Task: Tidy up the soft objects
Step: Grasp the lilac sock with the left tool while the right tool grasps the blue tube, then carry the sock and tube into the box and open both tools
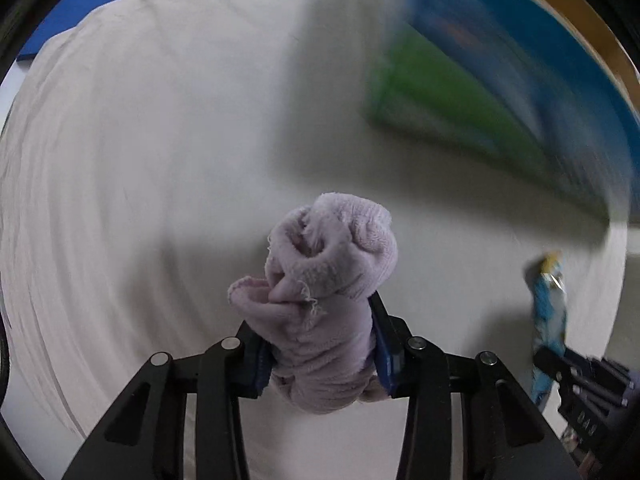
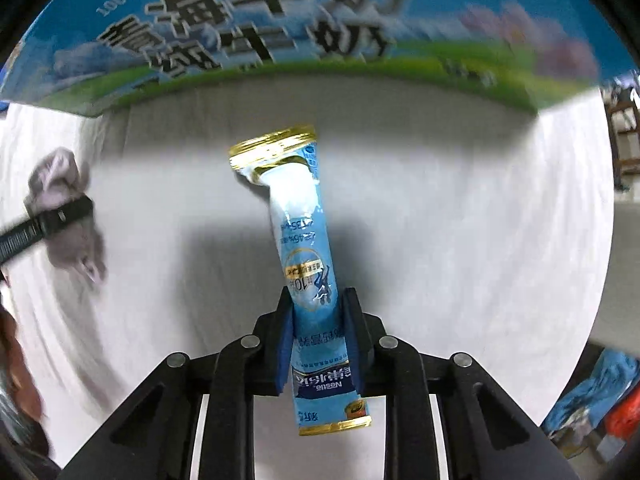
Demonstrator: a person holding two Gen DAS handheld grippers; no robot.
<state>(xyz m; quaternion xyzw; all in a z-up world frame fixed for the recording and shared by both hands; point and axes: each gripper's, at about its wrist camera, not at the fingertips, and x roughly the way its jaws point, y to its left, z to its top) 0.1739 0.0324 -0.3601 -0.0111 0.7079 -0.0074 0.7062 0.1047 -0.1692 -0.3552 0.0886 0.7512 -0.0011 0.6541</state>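
My left gripper (image 1: 320, 332) is shut on a bunched lilac cloth (image 1: 332, 264) and holds it above the white sheet (image 1: 140, 160). My right gripper (image 2: 316, 312) is shut on a light blue stick sachet (image 2: 304, 232) with gold ends, held upright above the sheet. The sachet and right gripper also show at the right of the left wrist view (image 1: 550, 312). The cloth in the left gripper shows at the left of the right wrist view (image 2: 60, 184). A blue and green milk carton box (image 2: 280, 28) stands ahead; it also shows blurred in the left wrist view (image 1: 500, 92).
A blue flat object (image 1: 92, 4) lies at the sheet's far left edge. Clutter, blue and red, sits off the sheet at lower right (image 2: 600, 404). Wooden furniture (image 2: 624, 128) stands at the far right.
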